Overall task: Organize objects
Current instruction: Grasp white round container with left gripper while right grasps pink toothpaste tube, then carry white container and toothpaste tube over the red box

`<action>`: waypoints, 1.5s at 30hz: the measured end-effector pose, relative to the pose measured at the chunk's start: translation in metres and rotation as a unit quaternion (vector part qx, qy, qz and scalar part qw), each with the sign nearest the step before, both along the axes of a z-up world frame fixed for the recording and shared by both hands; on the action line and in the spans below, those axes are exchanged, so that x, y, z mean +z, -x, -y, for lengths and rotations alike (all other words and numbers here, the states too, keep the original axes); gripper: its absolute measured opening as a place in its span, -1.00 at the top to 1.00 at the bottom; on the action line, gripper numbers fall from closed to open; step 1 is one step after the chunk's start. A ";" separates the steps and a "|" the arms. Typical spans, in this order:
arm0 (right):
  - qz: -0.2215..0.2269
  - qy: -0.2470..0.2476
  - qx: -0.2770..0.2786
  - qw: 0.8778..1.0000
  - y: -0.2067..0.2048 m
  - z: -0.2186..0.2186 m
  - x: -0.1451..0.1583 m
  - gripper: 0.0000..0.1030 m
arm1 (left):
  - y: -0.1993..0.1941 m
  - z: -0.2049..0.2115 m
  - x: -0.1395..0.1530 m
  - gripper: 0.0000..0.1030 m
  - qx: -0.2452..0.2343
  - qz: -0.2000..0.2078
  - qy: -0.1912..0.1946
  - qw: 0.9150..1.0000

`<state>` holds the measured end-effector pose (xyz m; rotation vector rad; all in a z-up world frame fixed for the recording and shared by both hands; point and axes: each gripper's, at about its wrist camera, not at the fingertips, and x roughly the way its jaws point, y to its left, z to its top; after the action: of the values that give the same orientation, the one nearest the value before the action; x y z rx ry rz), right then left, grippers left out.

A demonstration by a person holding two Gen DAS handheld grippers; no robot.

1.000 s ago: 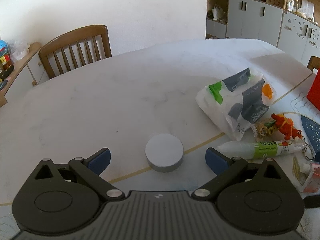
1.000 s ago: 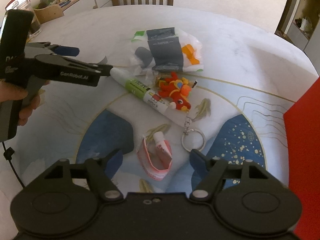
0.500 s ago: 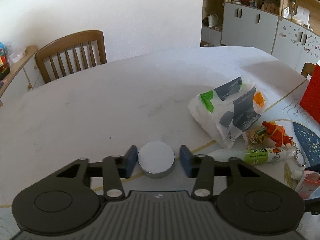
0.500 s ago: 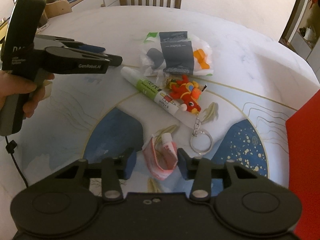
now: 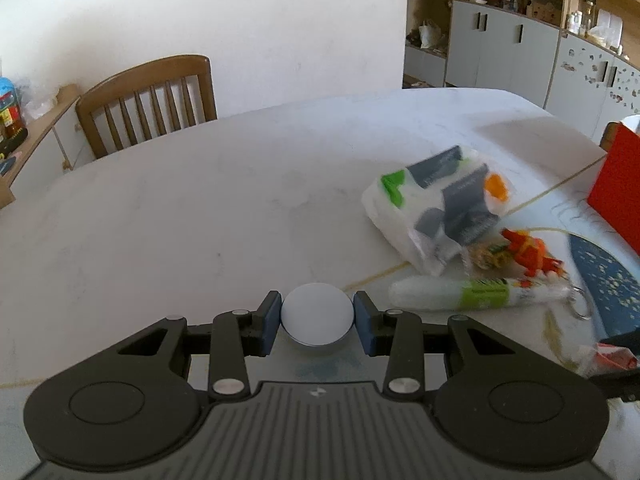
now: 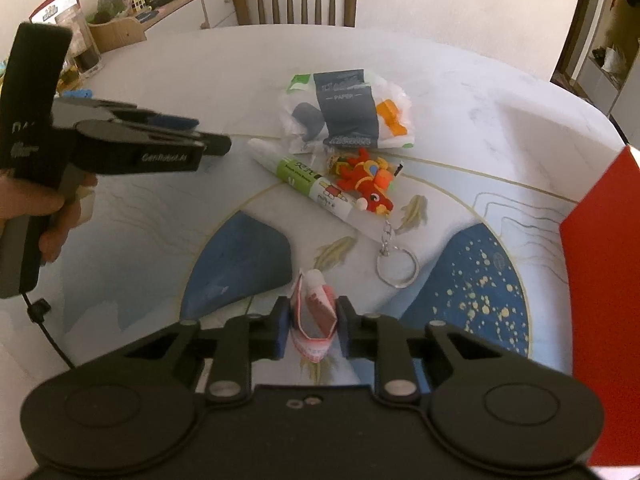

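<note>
Left wrist view: we have the left gripper (image 5: 317, 322) clamped on the flat round white tin with a metal rim (image 5: 317, 320), low on the white marble table (image 5: 200, 208), near its front edge. Its jaws have just been closing, blue pads (image 5: 271, 320) now pressing the tin's sides. We should keep the squeeze level and lift straight, since the smooth rim could slip.

Across to the right, the right gripper (image 6: 312, 326), jaws also just closing, pinches the small crumpled pink-and-white sachet (image 6: 314, 312) over the blue-patterned mat (image 6: 240, 264); soft packaging may fold, so we grip firmly.

Whether either object has left the surface we cannot tell. A red box (image 6: 600, 300) at the far right is cut off.
</note>
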<state>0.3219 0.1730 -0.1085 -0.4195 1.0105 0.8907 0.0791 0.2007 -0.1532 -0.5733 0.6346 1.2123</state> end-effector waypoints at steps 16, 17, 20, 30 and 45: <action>-0.002 -0.050 -0.030 0.998 0.010 0.074 0.058 0.55 | -0.039 0.072 0.056 0.26 -0.057 0.035 0.021 0.998; -0.003 -0.053 -0.035 0.998 0.008 0.080 0.061 0.55 | -0.043 0.076 0.061 0.26 -0.061 0.037 0.020 0.997; -0.005 -0.065 -0.043 0.997 0.004 0.100 0.070 0.55 | -0.058 0.087 0.077 0.26 -0.072 0.041 0.016 0.996; 0.011 -0.091 -0.054 0.994 -0.021 0.171 0.090 0.55 | -0.124 0.113 0.122 0.26 -0.106 0.045 0.000 0.993; 0.039 -0.116 -0.092 0.988 -0.082 0.273 0.097 0.55 | -0.265 0.120 0.152 0.26 -0.163 0.030 -0.030 0.986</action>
<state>0.4040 -0.0998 -0.0116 -0.1601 0.8469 0.8066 0.3438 0.0806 -0.0015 -0.4344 0.6127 0.8999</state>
